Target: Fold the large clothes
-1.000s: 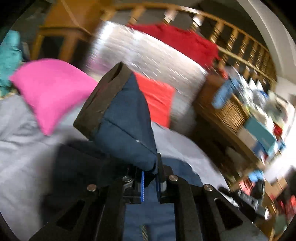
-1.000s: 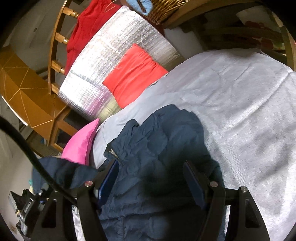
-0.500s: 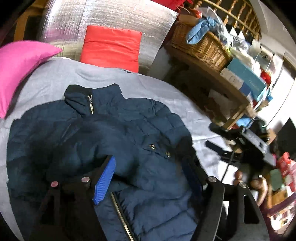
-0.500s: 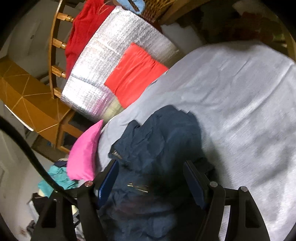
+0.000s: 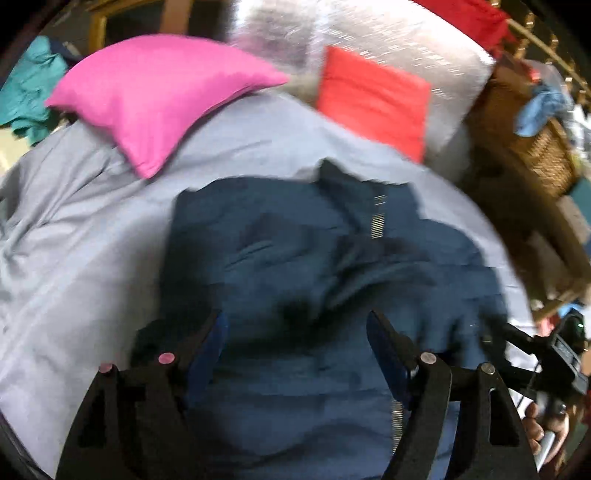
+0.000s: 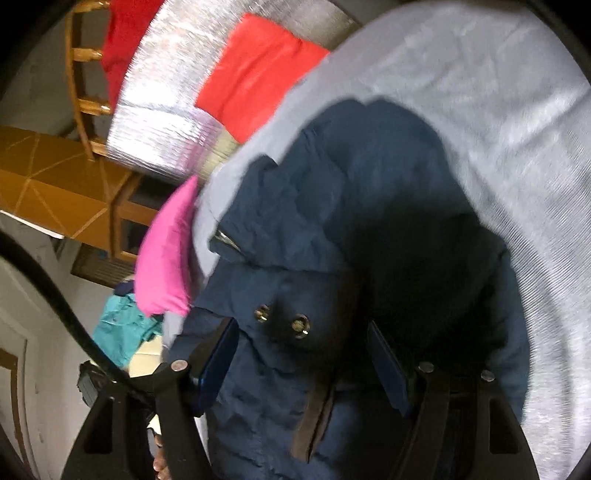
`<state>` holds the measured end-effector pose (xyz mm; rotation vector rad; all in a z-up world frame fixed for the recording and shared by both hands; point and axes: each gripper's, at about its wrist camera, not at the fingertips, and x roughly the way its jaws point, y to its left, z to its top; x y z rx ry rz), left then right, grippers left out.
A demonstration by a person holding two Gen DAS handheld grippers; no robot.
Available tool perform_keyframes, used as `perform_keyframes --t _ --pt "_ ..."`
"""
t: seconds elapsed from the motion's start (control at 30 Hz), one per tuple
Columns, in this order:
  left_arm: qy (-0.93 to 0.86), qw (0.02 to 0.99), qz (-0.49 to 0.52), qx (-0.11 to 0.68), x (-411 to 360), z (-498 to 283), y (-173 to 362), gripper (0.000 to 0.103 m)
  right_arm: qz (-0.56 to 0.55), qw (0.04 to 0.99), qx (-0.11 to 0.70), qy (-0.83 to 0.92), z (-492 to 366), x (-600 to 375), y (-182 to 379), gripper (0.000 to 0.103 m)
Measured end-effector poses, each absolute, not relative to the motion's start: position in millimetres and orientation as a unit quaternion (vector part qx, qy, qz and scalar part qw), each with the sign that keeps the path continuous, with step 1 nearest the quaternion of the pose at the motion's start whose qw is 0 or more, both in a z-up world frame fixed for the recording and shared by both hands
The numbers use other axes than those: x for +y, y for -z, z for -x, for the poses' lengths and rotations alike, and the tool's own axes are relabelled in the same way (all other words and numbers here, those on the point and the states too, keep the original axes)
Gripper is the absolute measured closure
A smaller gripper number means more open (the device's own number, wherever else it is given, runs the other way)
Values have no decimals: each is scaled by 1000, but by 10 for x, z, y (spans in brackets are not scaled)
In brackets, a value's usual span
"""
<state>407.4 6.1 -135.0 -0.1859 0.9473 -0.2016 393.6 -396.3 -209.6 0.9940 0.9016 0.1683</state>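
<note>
A dark navy puffer jacket (image 5: pixel 314 251) lies spread on the grey bed sheet (image 5: pixel 92 240), collar and zipper toward the pillows. My left gripper (image 5: pixel 295 317) hangs open just above the jacket's lower part, with nothing pinched. In the right wrist view the jacket (image 6: pixel 332 221) shows two metal snaps (image 6: pixel 280 319) and a brown strap (image 6: pixel 314 417). My right gripper (image 6: pixel 301 325) sits low over that part. Its jaws are closing with jacket fabric lying between them, but the pads stand apart from it.
A pink pillow (image 5: pixel 155 96) and a red cushion (image 5: pixel 373 99) lean at the head of the bed against a silver foil panel (image 5: pixel 369 29). A wicker basket (image 5: pixel 535 147) stands on shelving at the right. Teal cloth (image 5: pixel 26 85) lies beyond the left edge.
The left gripper let go of the jacket fold it was holding up and opened wide. Both grippers sank and tilted down toward the jacket. The right jaws narrowed a little.
</note>
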Motion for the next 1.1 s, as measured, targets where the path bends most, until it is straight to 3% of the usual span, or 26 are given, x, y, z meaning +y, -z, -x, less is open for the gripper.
perform_keyframes --t 0.13,0.17,0.2,0.27,0.5,0.63,0.73,0.77,0.8,0.87,1.1 --pt "59 871 71 483 120 -4144 1539 25 -462 771 427 -99 -4002 -3779 2163 41" --pt "54 867 68 491 133 -4167 1594 25 -459 769 430 -110 -4013 -3718 2154 52" --pt "50 864 64 497 148 -4168 1639 25 -449 773 434 -116 -4021 -3664 2137 69" --pt "47 861 56 503 143 -4163 1679 25 -413 793 432 -116 -4031 -3566 2059 81" --pt "56 866 40 495 44 -4102 1622 25 -317 889 330 -29 -3960 -3824 1522 83" --pt "60 864 36 499 22 -4142 1655 25 -328 872 363 2 -4104 -4065 1767 83" --pt "60 865 43 497 67 -4142 1621 25 -360 847 392 1 -4152 -4141 1924 78" --pt "59 865 46 496 83 -4142 1612 25 -371 841 393 -4 -4137 -4167 1919 71" --pt "57 866 51 495 116 -4139 1597 25 -386 835 392 -10 -4109 -4203 1892 52" --pt "48 867 55 493 194 -4142 1577 25 -406 832 376 -22 -4013 -4284 1820 30" --pt "10 869 92 487 611 -4172 1580 25 -405 848 340 38 -3743 -4762 1789 30"
